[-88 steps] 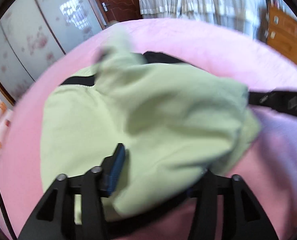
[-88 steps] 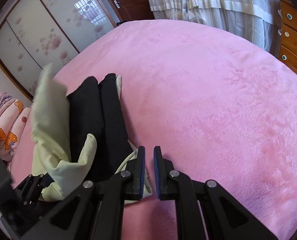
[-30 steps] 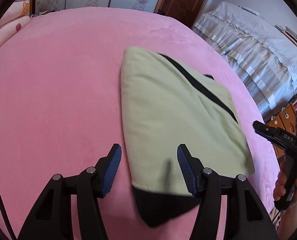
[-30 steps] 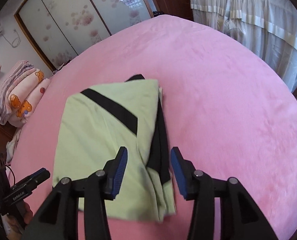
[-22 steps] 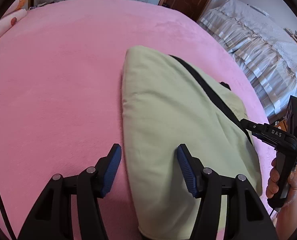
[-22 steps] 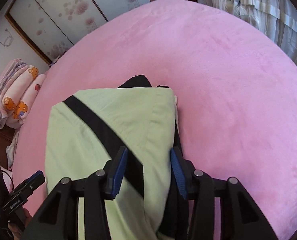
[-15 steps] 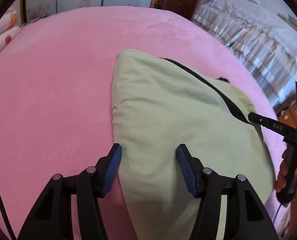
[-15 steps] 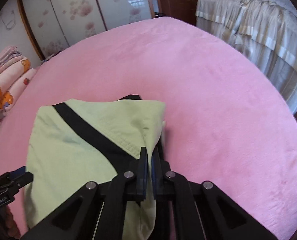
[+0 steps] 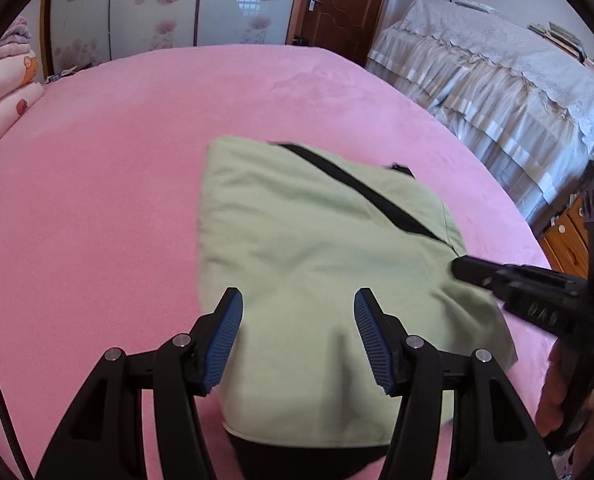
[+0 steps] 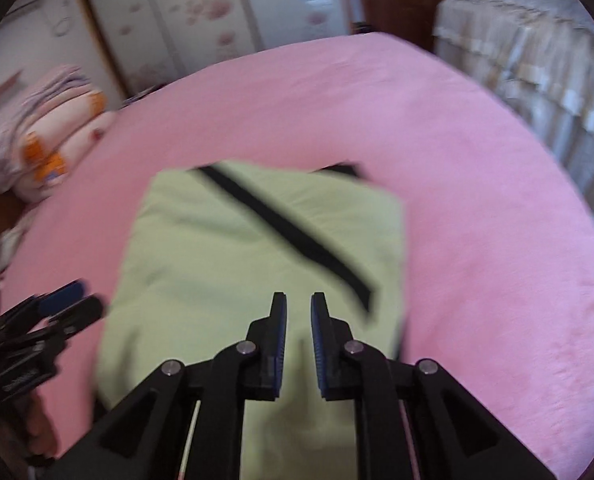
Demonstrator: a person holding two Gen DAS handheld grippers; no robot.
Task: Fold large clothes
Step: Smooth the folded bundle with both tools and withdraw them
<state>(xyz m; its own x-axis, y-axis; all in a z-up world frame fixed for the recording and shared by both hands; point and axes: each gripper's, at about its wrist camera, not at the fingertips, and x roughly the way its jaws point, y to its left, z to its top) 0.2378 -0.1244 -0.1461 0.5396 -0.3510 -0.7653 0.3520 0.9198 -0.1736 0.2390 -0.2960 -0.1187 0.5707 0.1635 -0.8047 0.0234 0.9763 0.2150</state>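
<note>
A pale green garment [image 9: 321, 264] with a black diagonal stripe [image 9: 361, 192] lies folded on the pink bed [image 9: 97, 200]; black cloth pokes out at its near and far edges. My left gripper [image 9: 297, 316] is open above the garment's near part, with nothing pinched. In the right wrist view the garment [image 10: 217, 260] fills the middle, and my right gripper [image 10: 299, 316] hovers over its near edge. Its jaws are opening, only a narrow gap apart, with no cloth between the pads. From the left wrist view, the right gripper [image 9: 513, 284] reaches in at the garment's right edge.
A second bed with a lace cover [image 9: 497, 80] stands to the right, with a wooden dresser [image 9: 569, 236] beside it. Folded blankets [image 10: 49, 140] are stacked at the left. Wardrobe doors [image 9: 157, 12] and a brown door [image 9: 337, 0] lie beyond the pink bed.
The right gripper closed to shut at the garment's right edge, then parted slightly and swung in over the cloth. The left gripper stayed open and shifted along the garment's near side.
</note>
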